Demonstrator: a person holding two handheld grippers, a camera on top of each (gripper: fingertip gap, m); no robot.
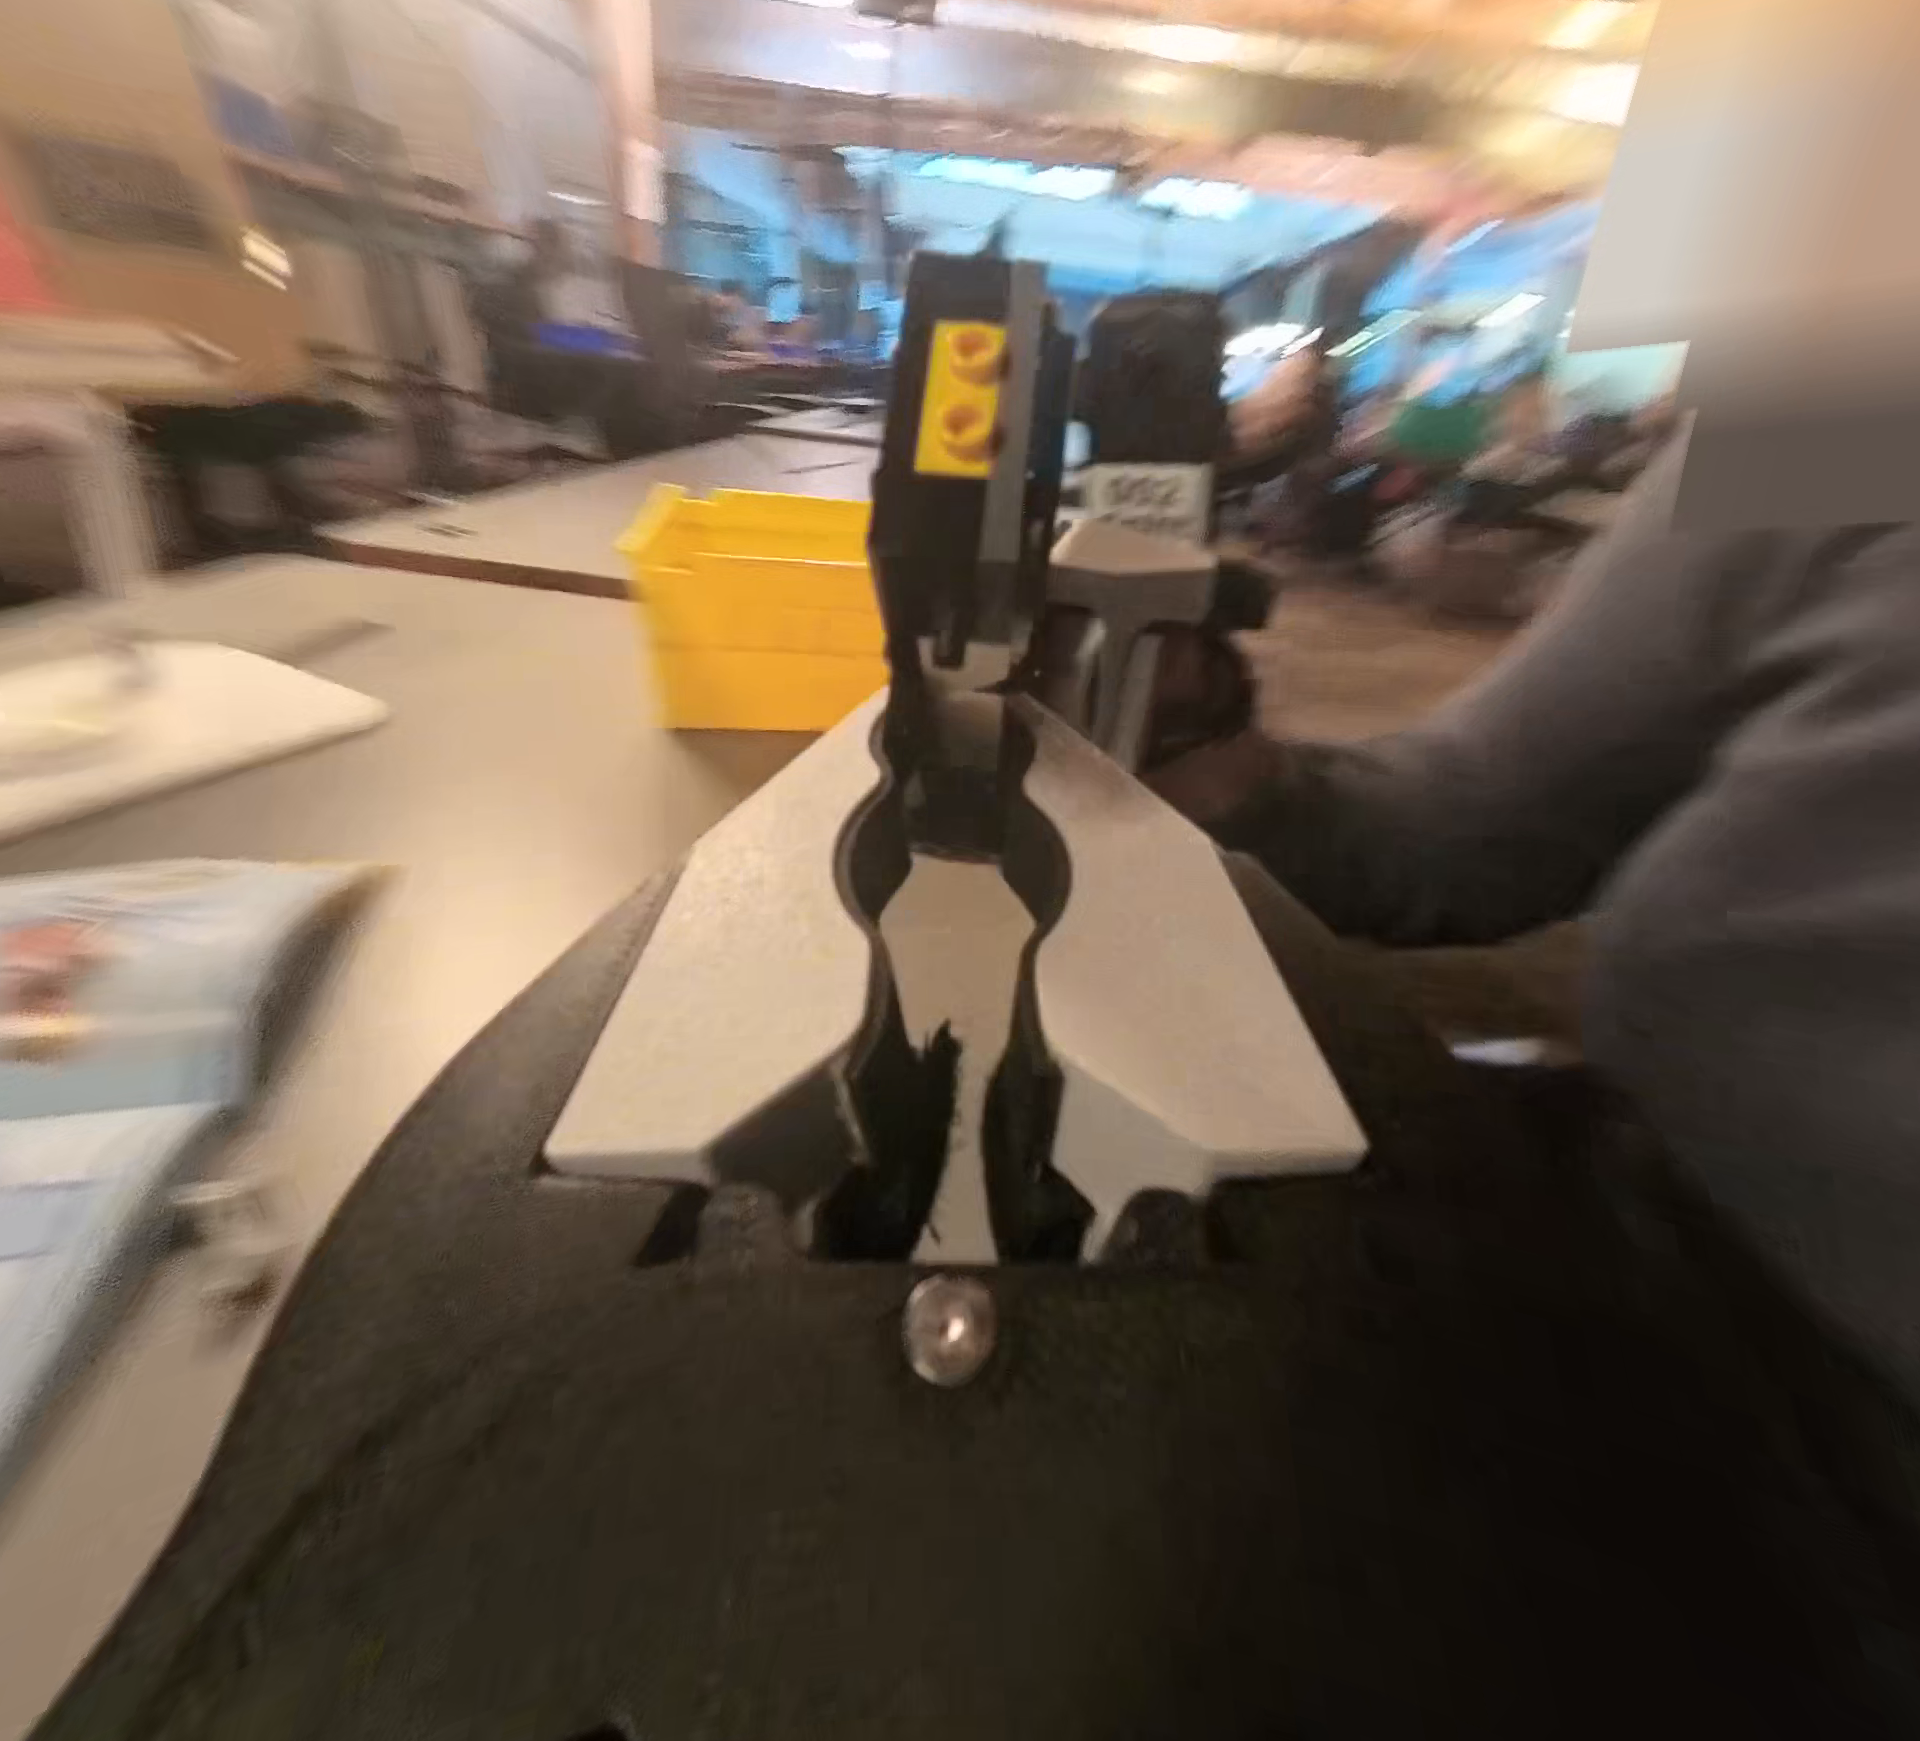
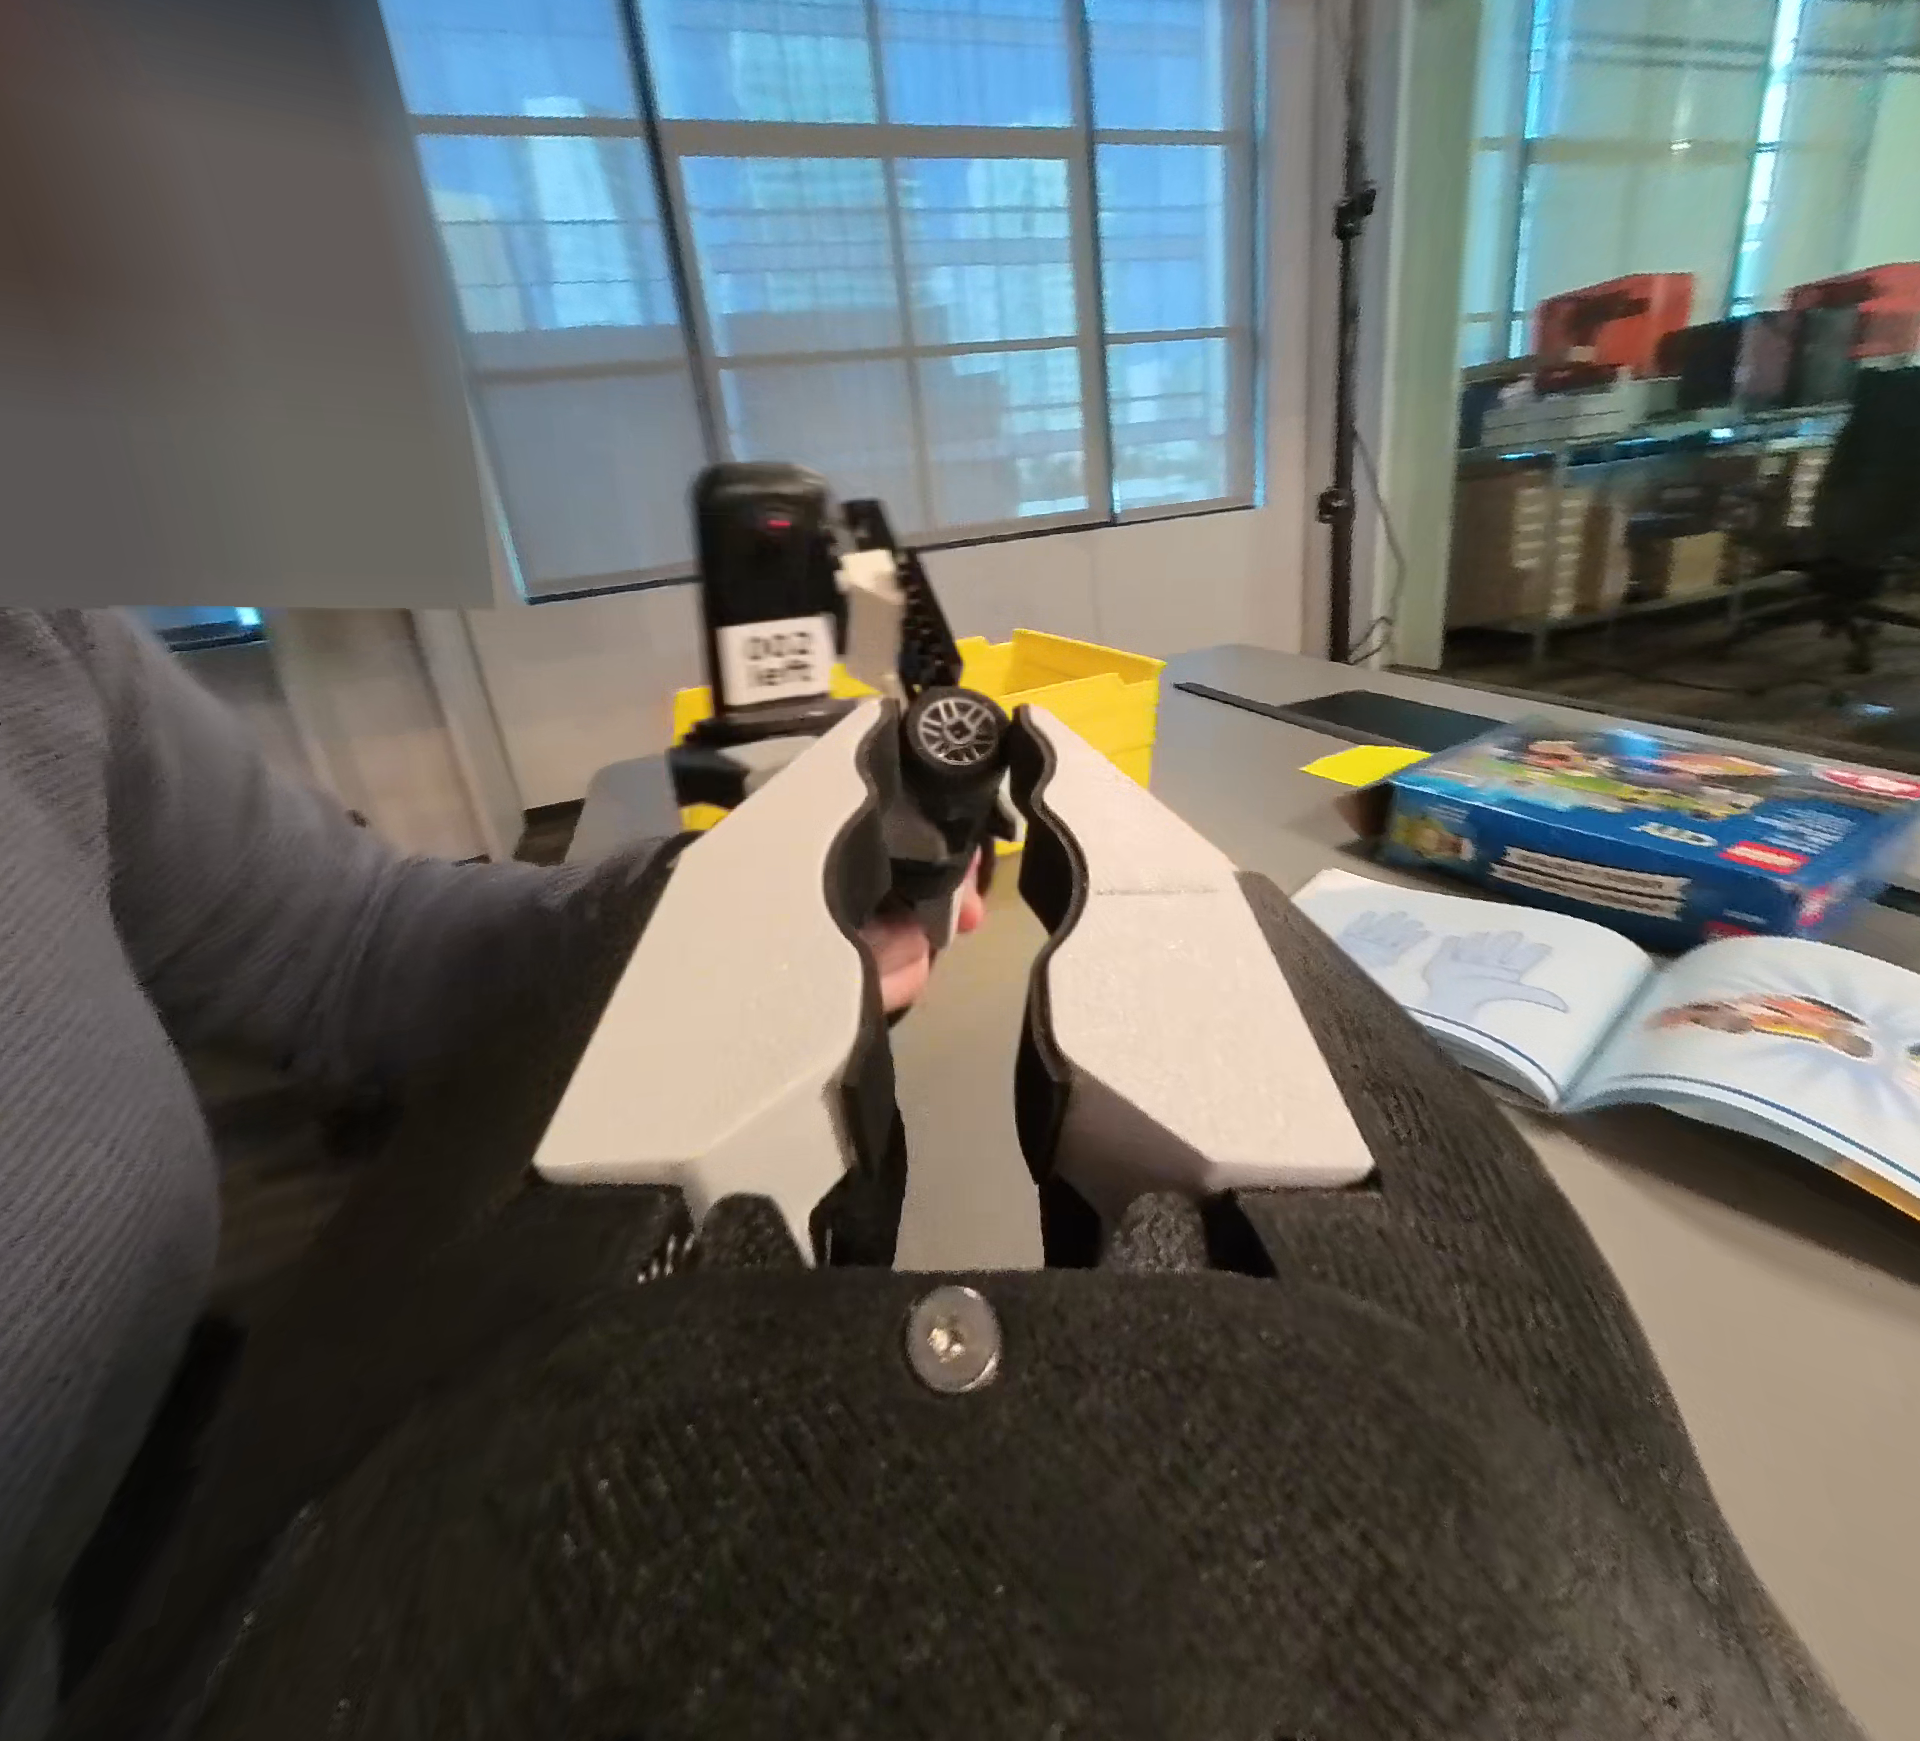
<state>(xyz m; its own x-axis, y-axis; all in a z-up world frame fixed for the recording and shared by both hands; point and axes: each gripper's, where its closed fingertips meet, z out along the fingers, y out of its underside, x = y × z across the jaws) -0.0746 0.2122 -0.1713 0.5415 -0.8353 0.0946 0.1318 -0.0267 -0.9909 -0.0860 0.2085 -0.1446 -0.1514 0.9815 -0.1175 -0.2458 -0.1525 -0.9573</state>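
The left gripper (image 1: 951, 735) has matt grey plastic fingers (image 1: 748, 943) with black, rubbery-looking inner pads, set on a black body with a coarse, layered printed texture and one shiny metal screw (image 1: 948, 1325). It grips a brick assembly (image 1: 966, 465) of smooth hard plastic, black and grey with a glossy yellow studded piece. The right gripper (image 2: 951, 756) is of the same make, its black shell (image 2: 1039, 1535) plainly ridged and rough; it clamps a toy wheel (image 2: 951, 735) with a matt black rubbery tyre and a silvery rim. The yellow bin (image 2: 1081, 694) is smooth plastic. The box (image 2: 1642, 818) is glossy printed card, the open booklet (image 2: 1621, 1016) smooth paper, the table (image 2: 1299, 704) matt grey. The sleeve (image 2: 260, 860) is soft grey knit cloth.
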